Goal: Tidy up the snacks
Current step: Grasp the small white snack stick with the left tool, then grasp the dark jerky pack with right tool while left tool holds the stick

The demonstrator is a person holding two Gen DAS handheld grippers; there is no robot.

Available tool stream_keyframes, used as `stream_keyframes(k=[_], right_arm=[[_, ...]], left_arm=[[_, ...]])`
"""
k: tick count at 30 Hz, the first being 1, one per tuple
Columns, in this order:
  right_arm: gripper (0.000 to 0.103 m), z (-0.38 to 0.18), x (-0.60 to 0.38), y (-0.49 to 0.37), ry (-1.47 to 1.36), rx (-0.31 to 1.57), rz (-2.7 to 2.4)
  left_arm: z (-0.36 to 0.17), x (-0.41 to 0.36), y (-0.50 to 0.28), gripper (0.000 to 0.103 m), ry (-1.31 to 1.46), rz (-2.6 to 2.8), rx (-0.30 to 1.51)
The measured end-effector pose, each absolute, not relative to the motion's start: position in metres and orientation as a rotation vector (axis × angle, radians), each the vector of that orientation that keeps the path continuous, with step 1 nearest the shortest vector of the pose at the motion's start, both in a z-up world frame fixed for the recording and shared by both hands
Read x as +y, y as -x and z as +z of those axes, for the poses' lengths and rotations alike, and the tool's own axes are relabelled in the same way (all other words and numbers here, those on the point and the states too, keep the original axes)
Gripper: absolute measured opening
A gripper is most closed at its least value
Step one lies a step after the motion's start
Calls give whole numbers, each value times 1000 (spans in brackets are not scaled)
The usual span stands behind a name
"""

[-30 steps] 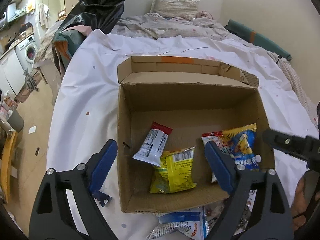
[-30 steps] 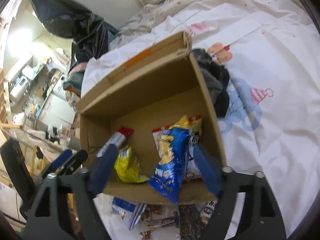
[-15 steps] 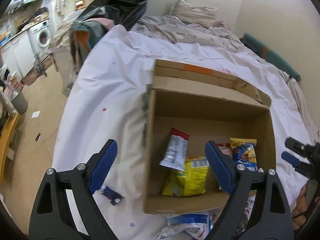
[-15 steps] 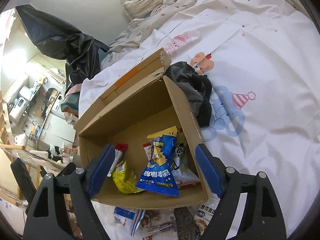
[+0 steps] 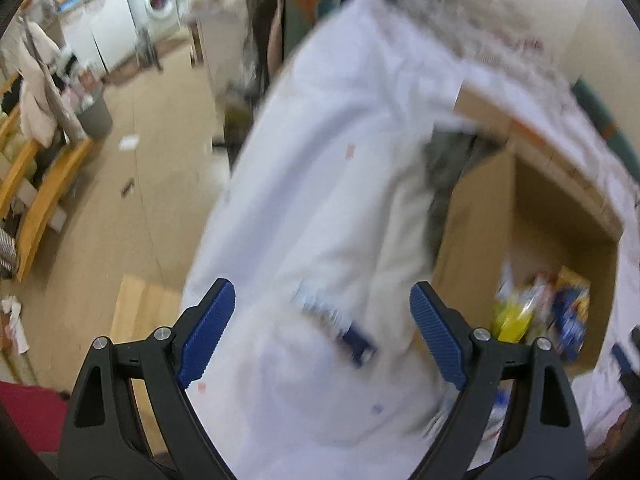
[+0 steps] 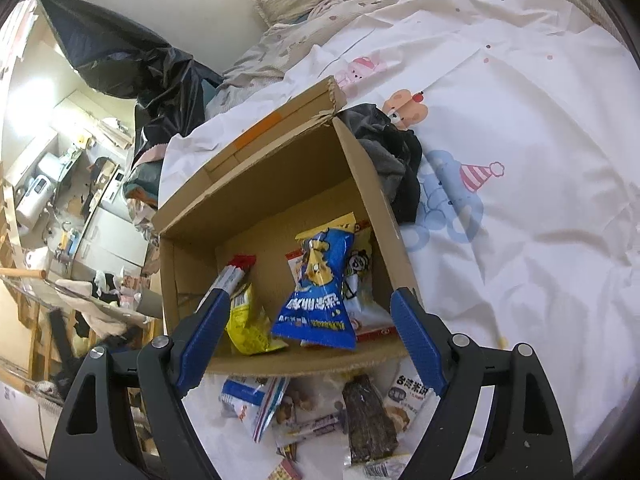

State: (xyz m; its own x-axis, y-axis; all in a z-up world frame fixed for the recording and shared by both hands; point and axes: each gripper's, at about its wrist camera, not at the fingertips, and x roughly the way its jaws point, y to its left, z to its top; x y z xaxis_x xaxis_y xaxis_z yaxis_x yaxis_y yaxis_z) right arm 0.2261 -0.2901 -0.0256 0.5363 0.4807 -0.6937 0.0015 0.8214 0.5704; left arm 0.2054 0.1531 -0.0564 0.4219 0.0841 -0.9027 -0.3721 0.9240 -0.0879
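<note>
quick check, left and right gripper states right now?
Left gripper: jaws open, holding nothing.
Right gripper: jaws open, holding nothing.

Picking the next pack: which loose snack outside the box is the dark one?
The dark brown pack, lying on the sheet just below the box; the packs beside it are white or blue.

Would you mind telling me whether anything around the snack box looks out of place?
Yes: a dark crumpled garment lies against the cardboard box, which has a torn flap corner.
</note>
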Motion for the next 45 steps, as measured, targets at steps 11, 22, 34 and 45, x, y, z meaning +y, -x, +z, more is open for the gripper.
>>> stream_keyframes(k=[11,22,34,45], right_arm=[[85,-25,-283,-220,-492,981,288],[85,-24,-303,-212,-501,982,248],[85,-56,-284,-199,-403,1197,271],[85,-124,-222,-185,-53,1478,252]], left_arm=[[-119,148,-232,50,460,331,1281],[-140,106,-240,14,332,279,1400],[-66,81,-167,14,291,132,1237],[-64,45,-138,14,263,-54,1272]])
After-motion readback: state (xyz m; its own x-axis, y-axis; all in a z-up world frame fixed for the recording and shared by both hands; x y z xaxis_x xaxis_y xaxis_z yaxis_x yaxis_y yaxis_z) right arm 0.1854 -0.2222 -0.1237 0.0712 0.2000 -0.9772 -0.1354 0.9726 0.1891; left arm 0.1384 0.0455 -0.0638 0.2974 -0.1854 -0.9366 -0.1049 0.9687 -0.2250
